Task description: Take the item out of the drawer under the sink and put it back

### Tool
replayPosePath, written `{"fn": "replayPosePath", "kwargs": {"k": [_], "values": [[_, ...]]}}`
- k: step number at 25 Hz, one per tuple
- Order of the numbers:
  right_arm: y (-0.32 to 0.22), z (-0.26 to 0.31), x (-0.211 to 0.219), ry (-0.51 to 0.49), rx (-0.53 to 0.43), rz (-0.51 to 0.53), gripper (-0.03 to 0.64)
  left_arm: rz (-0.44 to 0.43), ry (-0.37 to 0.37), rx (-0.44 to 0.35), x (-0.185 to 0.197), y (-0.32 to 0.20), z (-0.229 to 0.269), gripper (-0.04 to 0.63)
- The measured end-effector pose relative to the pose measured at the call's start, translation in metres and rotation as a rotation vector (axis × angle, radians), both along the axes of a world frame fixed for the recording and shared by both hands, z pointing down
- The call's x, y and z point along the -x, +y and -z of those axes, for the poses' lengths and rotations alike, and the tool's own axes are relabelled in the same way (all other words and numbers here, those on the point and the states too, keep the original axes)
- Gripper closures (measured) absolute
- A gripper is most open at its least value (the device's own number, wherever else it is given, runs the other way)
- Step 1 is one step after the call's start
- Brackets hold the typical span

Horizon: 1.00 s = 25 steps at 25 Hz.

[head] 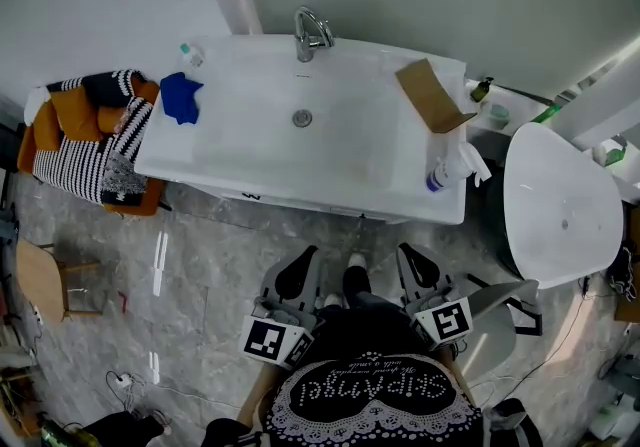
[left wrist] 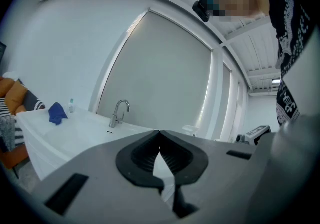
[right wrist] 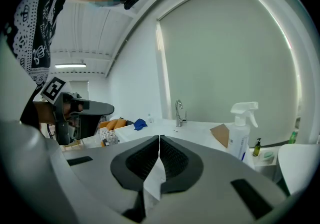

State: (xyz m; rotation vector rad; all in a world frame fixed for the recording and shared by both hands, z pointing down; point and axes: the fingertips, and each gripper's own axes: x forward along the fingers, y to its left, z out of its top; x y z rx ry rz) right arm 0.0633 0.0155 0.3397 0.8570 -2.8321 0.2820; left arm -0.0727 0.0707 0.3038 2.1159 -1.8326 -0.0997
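A white sink cabinet (head: 300,170) stands against the wall, with a chrome tap (head: 312,33) at the back of the basin. The drawer front (head: 300,203) below the basin's edge looks closed, and nothing of its inside shows. Both grippers hang in front of the cabinet, close to my body and clear of it. My left gripper (head: 308,253) is shut and empty; its jaws meet at the tips (left wrist: 159,132). My right gripper (head: 404,249) is likewise shut with nothing between its jaws (right wrist: 159,138). The sink (left wrist: 75,123) lies ahead of both gripper views.
On the basin's rim lie a blue cloth (head: 181,95), a small bottle (head: 190,53), a brown cardboard piece (head: 432,95) and a white spray bottle (head: 450,167). A toilet (head: 560,205) stands to the right. A chair with striped cushions (head: 90,140) and a wooden stool (head: 40,280) stand left.
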Motion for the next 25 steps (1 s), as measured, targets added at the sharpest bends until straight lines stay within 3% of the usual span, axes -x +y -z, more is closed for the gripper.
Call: {"fn": "replayPosePath", "kwargs": {"k": [15,25], "values": [[-0.051,-0.004,-0.031,-0.006,-0.001,-0.002,0.598,-0.03,-0.014,-0.018,-0.035,-0.063,0.001,0.591],[-0.056,-0.013,-0.043,-0.008,0.001,0.001,0.598,-0.02,-0.029,-0.017,-0.045,-0.064,-0.003,0.591]]}}
